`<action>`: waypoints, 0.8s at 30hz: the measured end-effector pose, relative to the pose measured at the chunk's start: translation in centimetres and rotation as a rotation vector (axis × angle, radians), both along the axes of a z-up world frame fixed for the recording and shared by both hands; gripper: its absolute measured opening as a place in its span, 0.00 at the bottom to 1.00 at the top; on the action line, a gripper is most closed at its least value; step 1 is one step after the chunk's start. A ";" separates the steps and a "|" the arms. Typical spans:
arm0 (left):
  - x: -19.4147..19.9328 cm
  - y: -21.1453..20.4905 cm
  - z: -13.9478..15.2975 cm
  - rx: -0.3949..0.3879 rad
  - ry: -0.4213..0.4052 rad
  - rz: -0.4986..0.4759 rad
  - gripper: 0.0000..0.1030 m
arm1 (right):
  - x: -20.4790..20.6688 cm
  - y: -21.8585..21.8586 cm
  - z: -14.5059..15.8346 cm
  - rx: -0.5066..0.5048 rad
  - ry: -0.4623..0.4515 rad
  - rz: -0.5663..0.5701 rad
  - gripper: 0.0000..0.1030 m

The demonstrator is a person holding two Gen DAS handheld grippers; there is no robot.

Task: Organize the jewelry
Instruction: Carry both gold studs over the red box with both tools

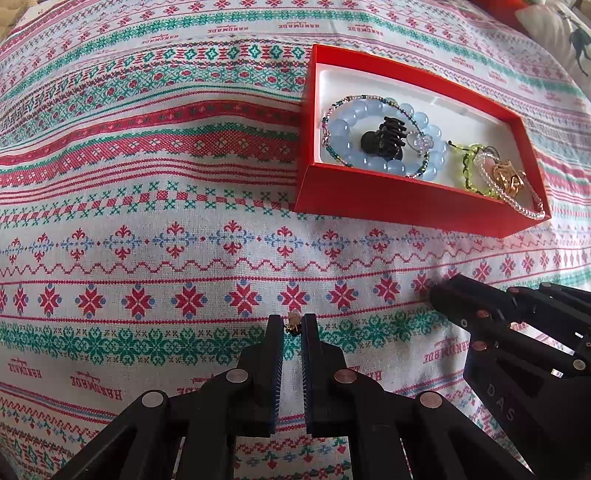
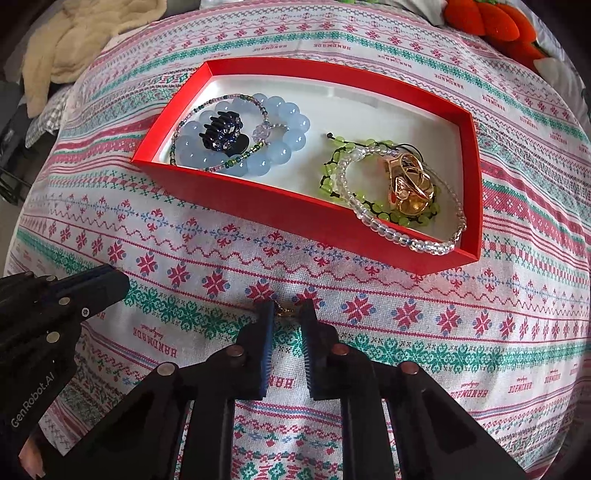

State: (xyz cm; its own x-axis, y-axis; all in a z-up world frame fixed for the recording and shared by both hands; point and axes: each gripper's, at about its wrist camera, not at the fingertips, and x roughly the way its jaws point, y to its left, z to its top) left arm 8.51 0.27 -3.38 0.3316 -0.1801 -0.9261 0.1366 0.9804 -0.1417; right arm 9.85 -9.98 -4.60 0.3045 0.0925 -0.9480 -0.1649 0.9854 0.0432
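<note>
A red box (image 1: 369,201) (image 2: 258,206) with a white inside sits on the patterned cloth. In it lie a blue bead bracelet (image 1: 347,127) (image 2: 288,147), a black hair claw (image 1: 388,138) (image 2: 221,131), a green bead bracelet (image 2: 328,173), a clear bead bracelet (image 2: 373,221) and a gold clip (image 1: 508,179) (image 2: 406,188). My left gripper (image 1: 293,322) is shut on a small gold earring (image 1: 293,320) at its tips, just above the cloth. My right gripper (image 2: 287,309) is closed on a second small gold earring (image 2: 285,310) at its tips.
The patterned tablecloth (image 1: 147,221) (image 2: 443,332) covers the whole surface. A cream cloth (image 2: 81,37) lies at the far left and an orange plush thing (image 2: 487,22) at the far right. Each gripper shows in the other's view, the right one (image 1: 480,314) and the left one (image 2: 74,295).
</note>
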 end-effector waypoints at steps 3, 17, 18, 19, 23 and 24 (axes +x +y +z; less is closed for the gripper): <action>-0.1 -0.1 0.0 0.000 0.000 0.007 0.04 | -0.3 0.2 0.0 -0.015 -0.012 0.011 0.11; -0.4 1.5 1.0 -0.021 -0.023 0.011 0.03 | -1.7 -2.0 1.6 0.042 -0.013 -0.001 0.10; -0.4 1.5 1.2 -0.026 -0.030 0.010 0.03 | -1.8 -2.2 1.8 0.048 -0.017 -0.004 0.10; -0.4 1.6 1.4 -0.029 -0.037 0.007 0.03 | -1.9 -2.5 2.1 0.054 -0.021 -0.006 0.10; -0.8 1.6 2.4 -0.050 -0.076 0.001 0.03 | -2.4 -3.3 3.3 0.081 -0.041 -0.018 0.10; -0.9 1.6 2.6 -0.056 -0.086 -0.002 0.03 | -2.6 -3.4 3.6 0.089 -0.047 -0.021 0.10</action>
